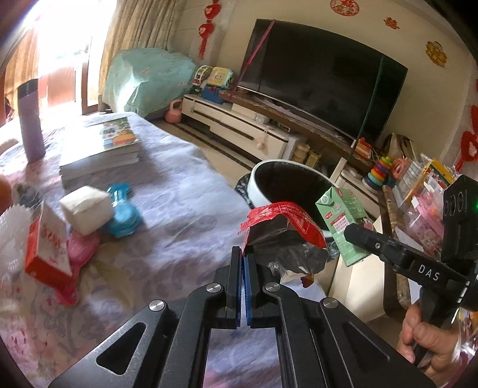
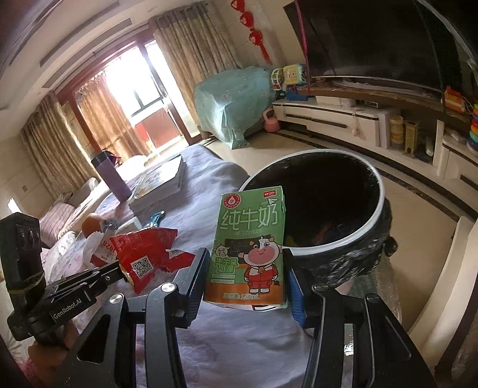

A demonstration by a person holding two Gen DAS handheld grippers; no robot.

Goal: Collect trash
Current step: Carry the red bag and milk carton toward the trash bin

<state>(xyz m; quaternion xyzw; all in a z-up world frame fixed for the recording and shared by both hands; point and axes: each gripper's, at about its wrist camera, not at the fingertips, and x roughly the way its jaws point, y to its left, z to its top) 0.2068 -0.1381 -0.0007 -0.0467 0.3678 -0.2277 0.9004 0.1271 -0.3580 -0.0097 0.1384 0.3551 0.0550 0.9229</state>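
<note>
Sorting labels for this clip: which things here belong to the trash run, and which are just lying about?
Job:
- red wrapper, in left tongs
- green milk carton, in right tongs
- bin

Lying about:
- books
- purple flask
- blue toy

I see cream walls point(image 1: 298, 12) with red ornaments point(image 1: 206, 29), a dark TV point(image 1: 322, 80) on a white cabinet point(image 1: 233, 122), beige curtains point(image 2: 191, 56) beside a bright window point(image 2: 131, 89), and pale floor point(image 2: 412, 209).
</note>
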